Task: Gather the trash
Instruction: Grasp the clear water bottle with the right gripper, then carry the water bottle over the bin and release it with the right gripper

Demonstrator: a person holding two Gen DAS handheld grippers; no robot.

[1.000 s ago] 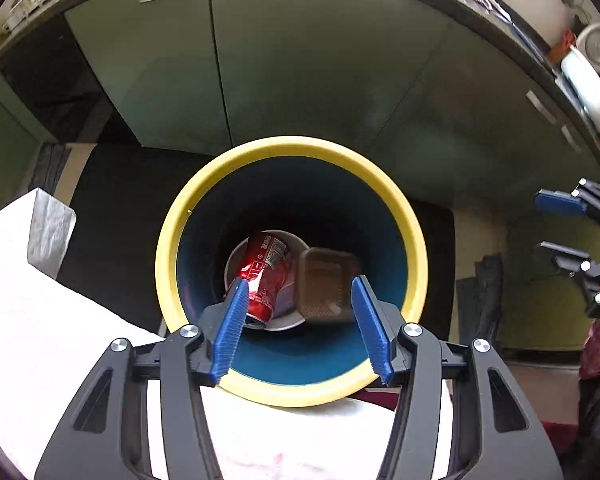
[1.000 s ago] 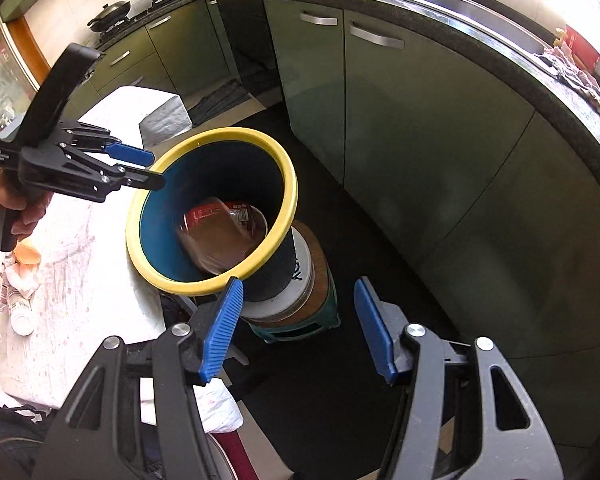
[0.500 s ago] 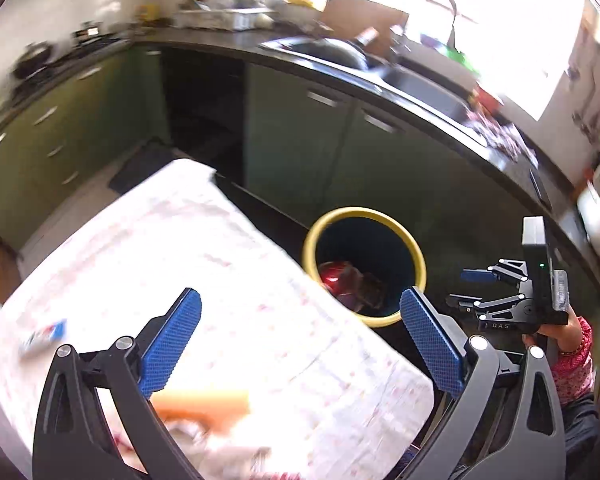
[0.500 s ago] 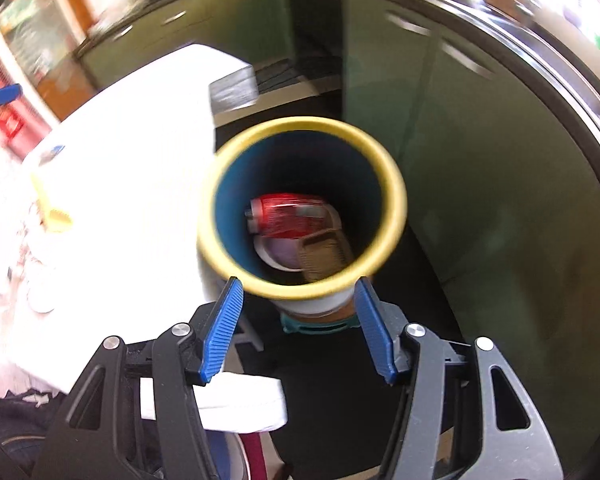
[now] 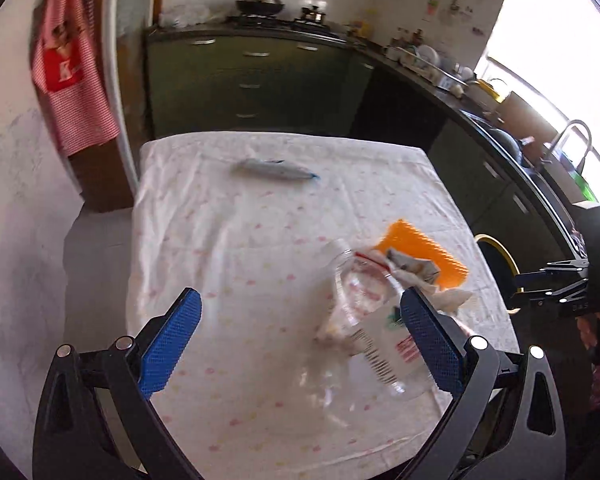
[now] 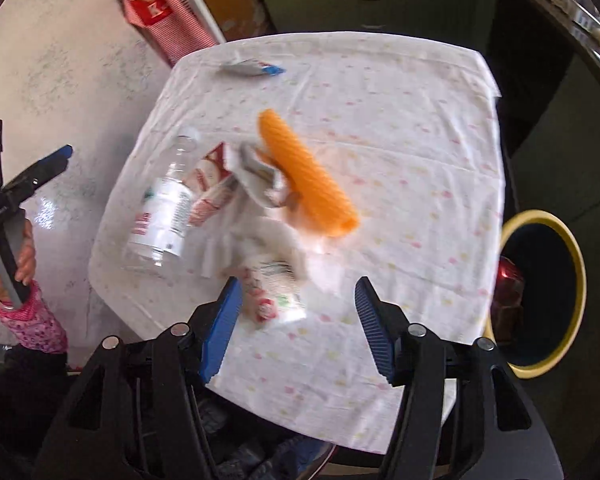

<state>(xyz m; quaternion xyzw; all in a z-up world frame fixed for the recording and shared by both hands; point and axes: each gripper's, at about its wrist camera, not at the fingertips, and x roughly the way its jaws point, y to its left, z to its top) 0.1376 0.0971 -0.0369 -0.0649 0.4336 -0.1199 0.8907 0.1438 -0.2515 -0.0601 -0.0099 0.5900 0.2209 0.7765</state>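
A clear plastic bottle (image 5: 370, 322) lies on the white tablecloth (image 5: 260, 240), with crumpled wrappers and tissue (image 5: 412, 270) and an orange ribbed tray (image 5: 424, 254) beside it. My left gripper (image 5: 296, 344) is open and empty, low over the cloth just left of the bottle. In the right wrist view the bottle (image 6: 162, 210), orange tray (image 6: 304, 172), tissue (image 6: 268, 236) and a small carton (image 6: 278, 294) lie ahead of my open, empty right gripper (image 6: 296, 322). The yellow-rimmed blue bin (image 6: 540, 292), holding a red can, stands off the table's right edge.
A flat silver-blue packet (image 5: 274, 170) lies at the far side of the table. Green kitchen cabinets (image 5: 252, 84) and a counter run behind and to the right. A red checked apron (image 5: 74, 72) hangs on the left wall. The bin rim (image 5: 496, 254) shows past the table's right edge.
Both grippers have swung away from the bin to face the table. The left gripper has opened wide. The bin, earlier centred in both views, now sits at the right edge.
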